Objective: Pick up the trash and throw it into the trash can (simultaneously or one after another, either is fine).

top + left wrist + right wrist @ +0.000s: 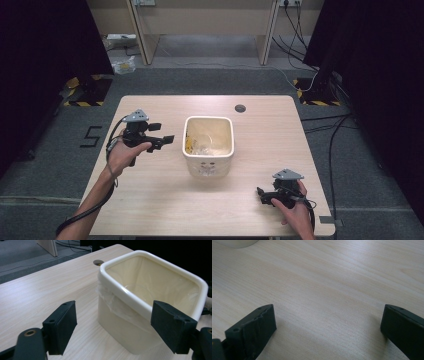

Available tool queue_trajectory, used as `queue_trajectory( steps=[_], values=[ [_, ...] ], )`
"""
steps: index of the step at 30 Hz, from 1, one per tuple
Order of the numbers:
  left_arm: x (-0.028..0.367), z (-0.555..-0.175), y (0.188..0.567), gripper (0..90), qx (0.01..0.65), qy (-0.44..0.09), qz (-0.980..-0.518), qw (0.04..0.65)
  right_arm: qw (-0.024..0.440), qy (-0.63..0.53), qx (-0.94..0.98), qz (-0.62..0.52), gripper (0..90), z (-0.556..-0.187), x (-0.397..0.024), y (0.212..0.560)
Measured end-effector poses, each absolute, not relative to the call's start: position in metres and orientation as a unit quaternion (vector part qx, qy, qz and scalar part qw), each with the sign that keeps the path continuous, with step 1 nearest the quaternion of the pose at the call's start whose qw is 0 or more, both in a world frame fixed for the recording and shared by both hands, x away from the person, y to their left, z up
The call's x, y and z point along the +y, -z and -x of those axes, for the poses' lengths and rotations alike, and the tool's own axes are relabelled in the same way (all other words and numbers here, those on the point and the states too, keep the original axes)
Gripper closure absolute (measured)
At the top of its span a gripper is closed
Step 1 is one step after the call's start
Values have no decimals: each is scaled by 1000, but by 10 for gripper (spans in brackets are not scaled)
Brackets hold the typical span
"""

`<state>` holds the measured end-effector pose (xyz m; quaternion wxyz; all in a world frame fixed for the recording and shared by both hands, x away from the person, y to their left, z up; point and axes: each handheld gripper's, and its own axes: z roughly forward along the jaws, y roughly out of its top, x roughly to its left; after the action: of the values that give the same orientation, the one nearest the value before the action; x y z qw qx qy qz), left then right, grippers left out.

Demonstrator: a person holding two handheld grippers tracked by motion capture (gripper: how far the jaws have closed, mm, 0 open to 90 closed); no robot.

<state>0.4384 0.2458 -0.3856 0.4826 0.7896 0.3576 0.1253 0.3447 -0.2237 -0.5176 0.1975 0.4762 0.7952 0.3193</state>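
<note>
A cream square bin (208,145) with a clear plastic liner stands in the middle of the wooden table (260,130). My left gripper (165,140) hovers just left of the bin, open, with nothing between its jaws. In the left gripper view the bin (140,302) sits close ahead, and the liner's edge (117,307) hangs below the rim. My right gripper (262,195) rests low near the table's front right, open and empty. The right gripper view looks at bare wood (324,290), with the bin's base (235,242) at the top left corner.
A round cable hole (240,108) lies in the table behind the bin. Beyond the table are desk legs (142,35), cables (300,40) on the grey floor and yellow-black hazard tape (82,102).
</note>
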Motion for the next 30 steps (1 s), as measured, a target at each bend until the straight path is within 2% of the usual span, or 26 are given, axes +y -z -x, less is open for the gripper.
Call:
queue_trajectory(
  steps=[30],
  values=[
    [258, -408, 446, 200, 379, -144, -784, 470, 198, -319, 795, -477, 4, -345, -224, 518]
  ],
)
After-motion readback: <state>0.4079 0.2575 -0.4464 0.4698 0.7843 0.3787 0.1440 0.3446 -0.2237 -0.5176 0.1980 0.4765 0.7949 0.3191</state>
